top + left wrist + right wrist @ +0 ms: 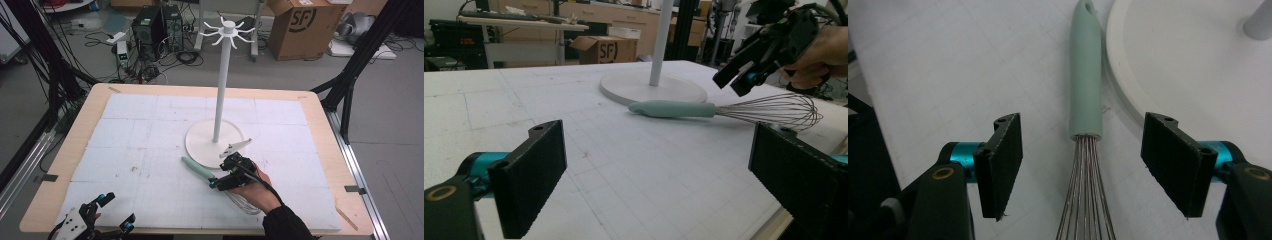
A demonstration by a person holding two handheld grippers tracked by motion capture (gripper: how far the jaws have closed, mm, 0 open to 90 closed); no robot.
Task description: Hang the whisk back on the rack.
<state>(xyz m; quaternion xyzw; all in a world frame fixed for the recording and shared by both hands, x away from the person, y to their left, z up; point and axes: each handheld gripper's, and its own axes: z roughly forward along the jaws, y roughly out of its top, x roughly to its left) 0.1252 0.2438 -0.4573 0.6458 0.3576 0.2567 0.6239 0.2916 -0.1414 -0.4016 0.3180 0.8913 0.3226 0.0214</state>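
A whisk with a pale green handle (196, 169) lies flat on the white board, just in front of the round base of a white hook stand (215, 142). Held by a hand, my right gripper (215, 184) hovers over the point where handle meets wires. In the right gripper view the whisk (1085, 90) runs up between the jaws of the right gripper (1083, 160), which stand open and apart from it on both sides. My left gripper (119, 210) rests open at the board's front left corner. Its own view shows the whisk (674, 108) and the right gripper (769, 45) beyond.
The stand's tall pole (220, 85) rises to a ring of hooks above the whisk. The white board (130, 130) covers most of the wooden table. Beyond the far edge are computer towers (150, 25), floor cables and a cardboard box (305, 25).
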